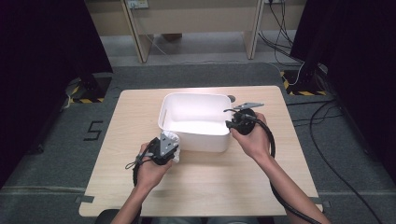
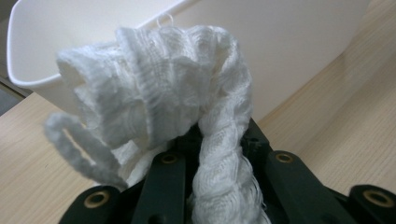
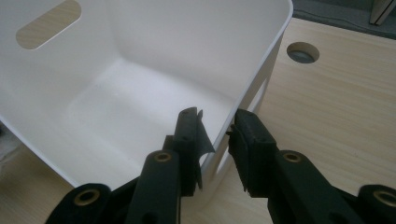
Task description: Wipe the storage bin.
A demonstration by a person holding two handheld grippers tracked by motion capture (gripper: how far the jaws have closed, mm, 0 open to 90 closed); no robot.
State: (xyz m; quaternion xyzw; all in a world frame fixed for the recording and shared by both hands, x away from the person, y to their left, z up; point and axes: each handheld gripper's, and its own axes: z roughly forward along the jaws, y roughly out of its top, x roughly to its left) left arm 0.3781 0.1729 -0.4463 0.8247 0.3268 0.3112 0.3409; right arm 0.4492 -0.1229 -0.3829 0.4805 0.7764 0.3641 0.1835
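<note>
Your main risk lies at the white bin (image 1: 196,122): your right gripper (image 3: 218,133) has one jaw inside the bin's side wall and one outside, straddling the rim just above the handle slot, and I judge that any sideways pull or lift from here would drag or tip the light, empty bin across the wooden table (image 1: 140,186), taking its opening away from the cloth. If that hold is meant to steady the bin, note that the jaws stand part-way open with a visible gap on each side of the wall; the pads do not appear to press on it, so the bin is not secured and could slide when the cloth lands or brushes the wall. The second risk is the white knitted cloth (image 2: 159,98) itself: it is bunched, with a loose loop hanging at one side and a twisted tail running down between the jaws, and either could snag on the rim or cling to a pad on release, leaving it draped outside. Your left gripper (image 1: 163,150) is clamped fully on that cloth. The cloth is held just outside the bin's near left corner, close to the wall, above the table, not yet over the opening.
</note>
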